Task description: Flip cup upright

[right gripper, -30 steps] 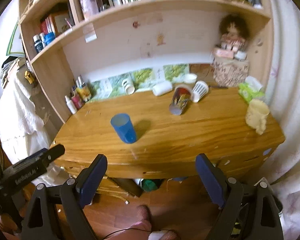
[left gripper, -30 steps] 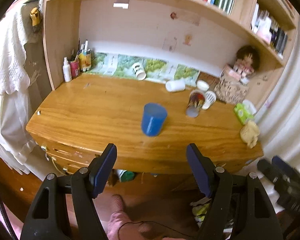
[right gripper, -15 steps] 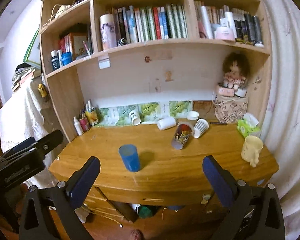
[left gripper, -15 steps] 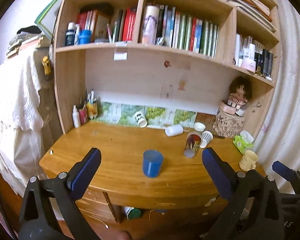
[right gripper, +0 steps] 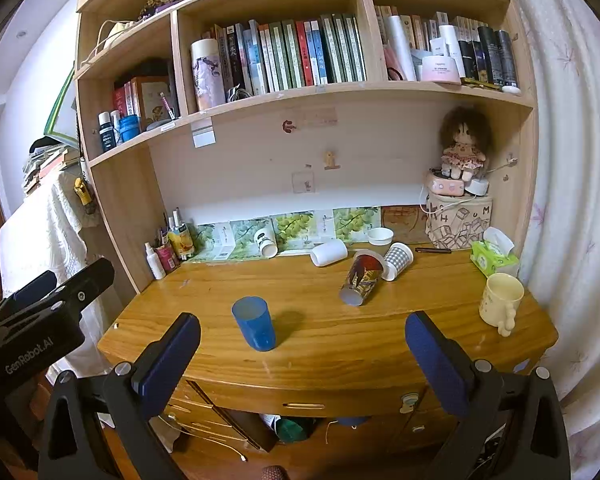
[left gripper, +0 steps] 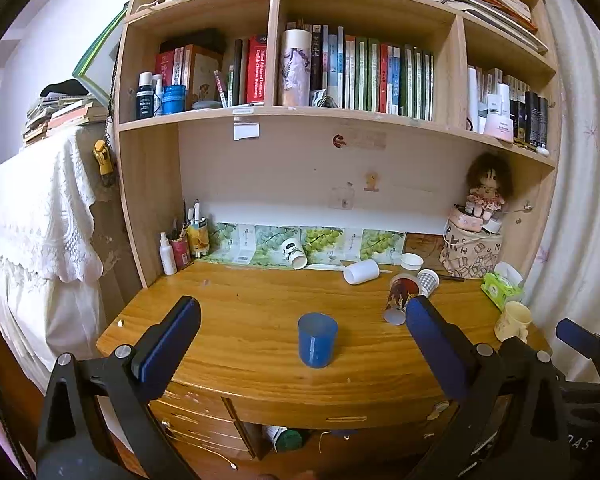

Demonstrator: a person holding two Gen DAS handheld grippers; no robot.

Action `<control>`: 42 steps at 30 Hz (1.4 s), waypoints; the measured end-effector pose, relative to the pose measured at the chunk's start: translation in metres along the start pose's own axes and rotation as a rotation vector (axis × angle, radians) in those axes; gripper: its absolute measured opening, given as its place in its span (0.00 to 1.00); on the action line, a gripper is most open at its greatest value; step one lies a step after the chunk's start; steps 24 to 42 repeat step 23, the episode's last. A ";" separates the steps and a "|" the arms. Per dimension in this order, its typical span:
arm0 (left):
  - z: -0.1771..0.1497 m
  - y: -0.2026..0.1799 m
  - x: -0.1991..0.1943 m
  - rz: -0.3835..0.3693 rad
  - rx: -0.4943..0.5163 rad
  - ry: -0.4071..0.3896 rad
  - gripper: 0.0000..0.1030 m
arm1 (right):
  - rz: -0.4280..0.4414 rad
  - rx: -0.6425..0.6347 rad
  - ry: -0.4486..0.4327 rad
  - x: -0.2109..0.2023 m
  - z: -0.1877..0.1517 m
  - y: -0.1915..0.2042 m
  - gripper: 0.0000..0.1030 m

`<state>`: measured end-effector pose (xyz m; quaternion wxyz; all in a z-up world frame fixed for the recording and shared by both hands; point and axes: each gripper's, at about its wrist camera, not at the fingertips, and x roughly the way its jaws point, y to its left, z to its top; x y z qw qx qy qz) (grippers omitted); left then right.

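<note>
A blue plastic cup stands upright, mouth up, near the front of the wooden desk; it also shows in the right wrist view. My left gripper is open and empty, held back from the desk's front edge with the cup between its fingers in view but far off. My right gripper is open and empty, also back from the desk, with the cup left of its centre.
A patterned cup, a checked cup, a white cup and a printed cup lie tipped at the back. A cream mug, tissue box, bottles and a doll stand around. Shelves overhang.
Both grippers have pulled back and tilted upward, so the desk looks smaller and the bookshelves have come into view. The left gripper's jaws have opened wider. The blue cup stays upright in place.
</note>
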<state>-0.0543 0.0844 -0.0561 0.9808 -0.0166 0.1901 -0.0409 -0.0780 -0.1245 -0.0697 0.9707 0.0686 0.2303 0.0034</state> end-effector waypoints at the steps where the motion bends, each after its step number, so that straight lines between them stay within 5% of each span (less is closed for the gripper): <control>1: 0.001 -0.001 0.000 0.003 0.001 -0.004 1.00 | -0.001 0.002 -0.001 0.000 0.000 0.000 1.00; 42: 0.001 -0.005 -0.002 -0.003 0.011 -0.012 1.00 | 0.025 0.020 0.002 0.002 -0.004 0.000 1.00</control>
